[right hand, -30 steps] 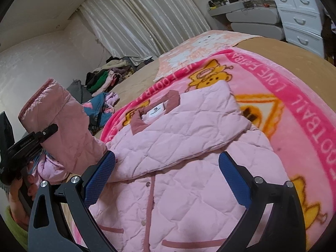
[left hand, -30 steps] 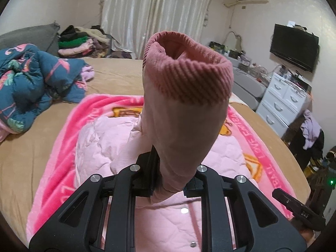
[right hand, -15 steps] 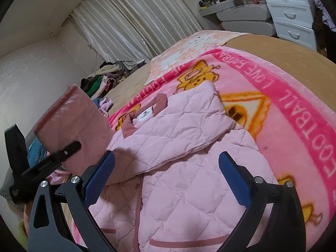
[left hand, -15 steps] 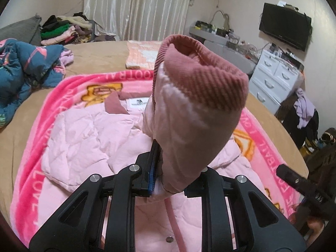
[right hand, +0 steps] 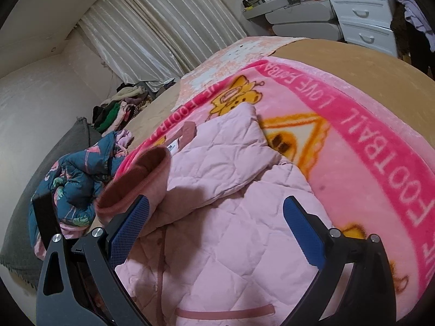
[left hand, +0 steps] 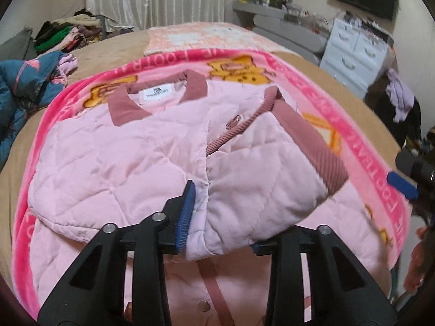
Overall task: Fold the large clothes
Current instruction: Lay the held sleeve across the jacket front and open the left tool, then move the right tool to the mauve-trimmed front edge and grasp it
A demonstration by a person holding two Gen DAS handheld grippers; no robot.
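Two tongs work on one jacket (left hand: 114, 163), which lies open-side up on the pink blanket (left hand: 361, 146) covering the bed (left hand: 114, 46), collar at 12 o'clock in the left wrist view.

Left tongs (left hand: 217, 217): the jaws are opening. The sleeve (left hand: 261, 179) is between them, its bulk draped over the right-hand jaw; the blue pad (left hand: 186, 212) on the left-hand jaw touches or stands just beside the fabric. We cannot tell whether any pressure remains. The sleeve rests across the jacket's chest, with its ribbed cuff (left hand: 307, 135) lying toward 1 o'clock from these tongs.

Right tongs (right hand: 214, 231): the jaws stand wide apart and hold nothing. They hover over the lower body of the jacket, with the hem toward 6 o'clock. In this view the cuff (right hand: 136, 179) lies at 10 o'clock, just beyond the left-hand pad (right hand: 127, 231).

Governing relation: the sleeve's long axis runs from the left tongs up toward 1 o'clock, across the chest and toward the far shoulder. The left tongs are at the sleeve itself; the right tongs are near it but not touching. We judge the sleeve fold to be at its release stage, so the left tongs should draw back toward 6 o'clock, along that axis, to avoid dragging the cuff off the chest. The other sleeve already appears folded in. We judge that the hem-to-collar fold remains, and the right tongs are the nearer to the hem.
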